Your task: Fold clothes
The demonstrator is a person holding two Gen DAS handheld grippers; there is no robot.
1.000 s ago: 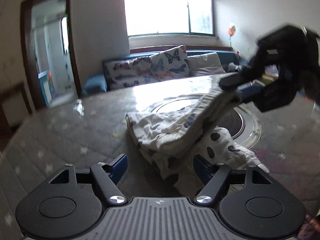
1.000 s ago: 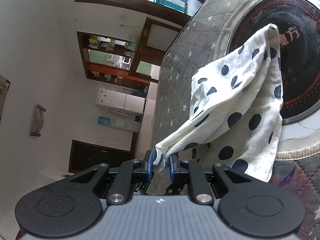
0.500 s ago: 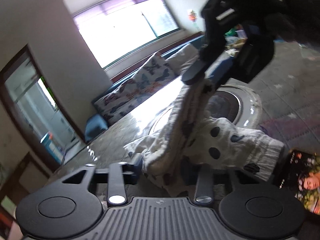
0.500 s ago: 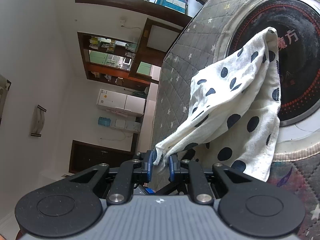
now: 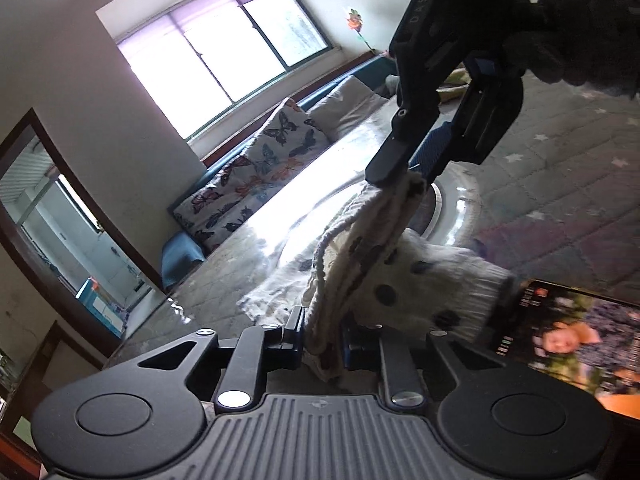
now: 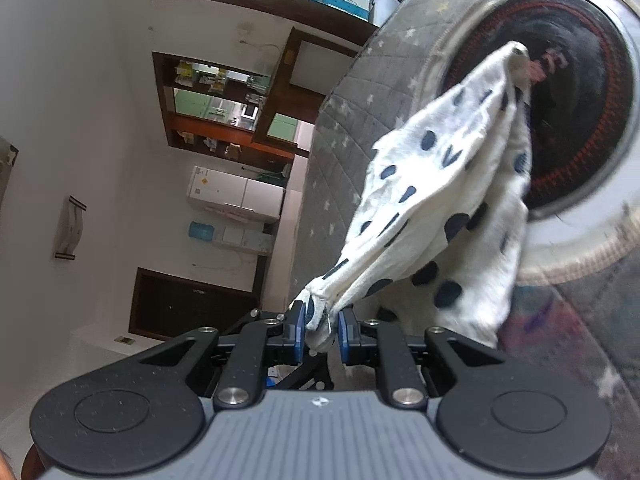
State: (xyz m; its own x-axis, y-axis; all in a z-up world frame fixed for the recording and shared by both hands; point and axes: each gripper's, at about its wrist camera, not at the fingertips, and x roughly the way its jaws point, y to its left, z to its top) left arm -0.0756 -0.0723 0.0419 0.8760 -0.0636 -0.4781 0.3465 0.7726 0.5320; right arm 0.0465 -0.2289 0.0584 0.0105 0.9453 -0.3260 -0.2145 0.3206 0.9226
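Observation:
A white garment with dark polka dots (image 5: 400, 276) is held up above the quilted grey table (image 5: 560, 168). My left gripper (image 5: 322, 340) is shut on one bunched edge of it. My right gripper (image 6: 322, 322) is shut on another corner, and the garment (image 6: 440, 196) hangs stretched from it toward the round cooktop (image 6: 576, 100). In the left wrist view the right gripper (image 5: 404, 178) is above and to the right, pinching the cloth's upper end.
A round black induction cooktop with a white rim (image 5: 452, 216) is set in the table. A printed picture (image 5: 568, 344) lies at the table's right. A sofa with butterfly cushions (image 5: 260, 168) stands behind, under a window.
My left gripper went from open beside the garment to shut on its edge. The garment has been lifted off the table and both views have tilted.

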